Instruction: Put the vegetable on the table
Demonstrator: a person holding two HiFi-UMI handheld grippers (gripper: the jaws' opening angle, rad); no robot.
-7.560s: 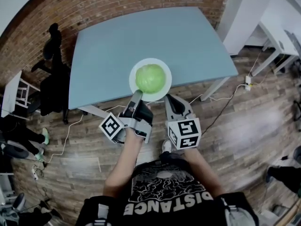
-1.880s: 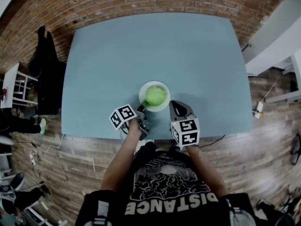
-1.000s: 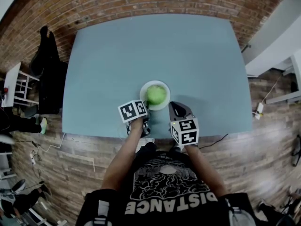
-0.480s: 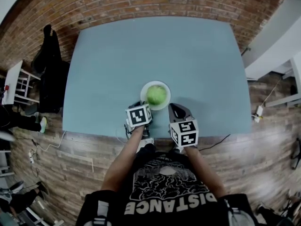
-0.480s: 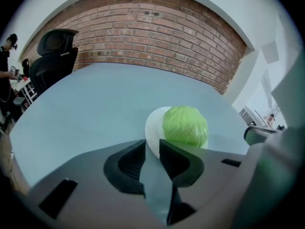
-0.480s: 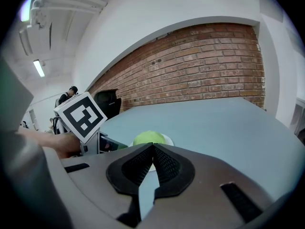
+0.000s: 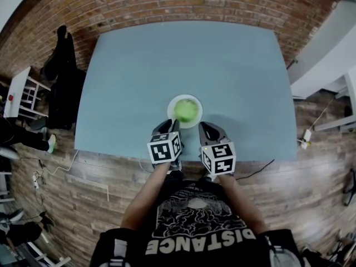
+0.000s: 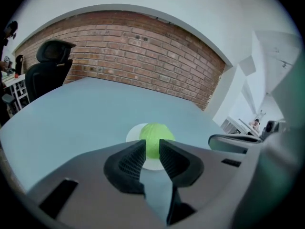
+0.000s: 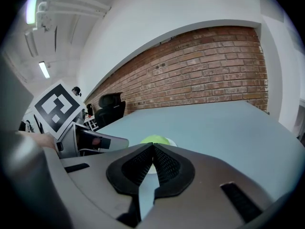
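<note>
A round green cabbage (image 7: 186,110) sits on a white plate (image 7: 173,104) near the front edge of the blue-grey table (image 7: 167,60). My left gripper (image 7: 169,128) hovers just in front of the plate's near-left rim. In the left gripper view its jaws (image 8: 152,149) stand a narrow gap apart with nothing in them, and the cabbage (image 8: 153,131) shows through the gap a short way ahead. My right gripper (image 7: 204,128) is at the plate's near-right side, apart from it. Its jaws (image 9: 153,149) are shut on nothing, with the cabbage (image 9: 155,139) peeking over them.
A black office chair (image 7: 62,88) stands off the table's left side and shows in the left gripper view as well (image 8: 47,70). A brick wall (image 7: 178,1) runs behind the table. White desks (image 7: 328,65) stand to the right, and a cable (image 7: 261,168) lies on the wooden floor.
My left gripper has swung from the plate's left side to right in front of it, its cube turning toward me. The right gripper has stayed put.
</note>
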